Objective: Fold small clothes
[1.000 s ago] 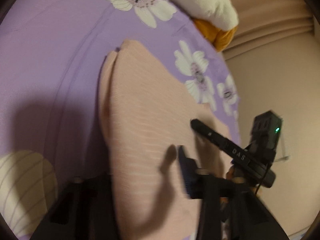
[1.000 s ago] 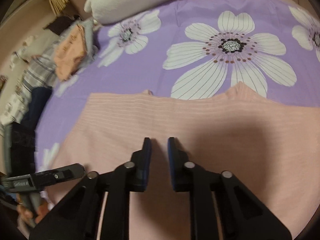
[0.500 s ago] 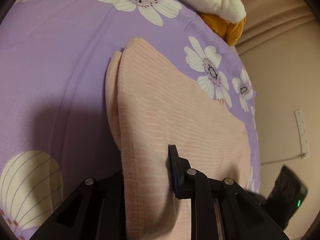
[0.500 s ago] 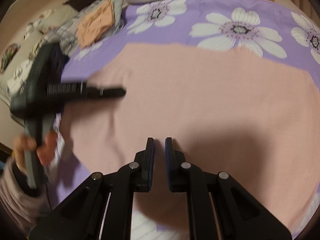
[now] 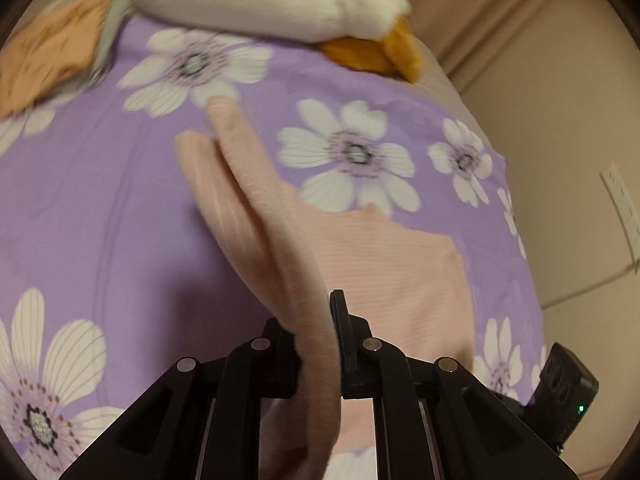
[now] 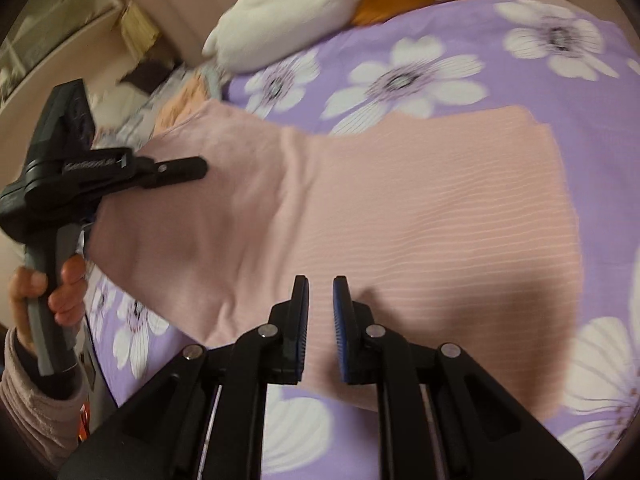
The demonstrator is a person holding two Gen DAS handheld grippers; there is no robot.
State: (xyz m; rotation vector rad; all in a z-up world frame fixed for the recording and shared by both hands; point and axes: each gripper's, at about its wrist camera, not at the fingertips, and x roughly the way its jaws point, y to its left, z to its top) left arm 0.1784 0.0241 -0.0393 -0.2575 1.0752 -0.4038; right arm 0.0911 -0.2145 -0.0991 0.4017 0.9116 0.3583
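My left gripper (image 5: 316,344), its jaws just closing, clamps the edge of the pink garment (image 6: 400,216) and lifts it off the purple floral bedsheet (image 6: 592,92); my right gripper (image 6: 320,304) hovers above the cloth, its 2 jaws slightly apart, holding nothing.

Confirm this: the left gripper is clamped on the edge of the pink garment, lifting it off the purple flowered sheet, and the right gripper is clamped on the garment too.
Not quite. The right gripper grips nothing: the right wrist view shows its jaws slightly apart and empty above the pink garment. The left gripper is indeed clamped on the garment's edge, lifting it off the purple flowered sheet.
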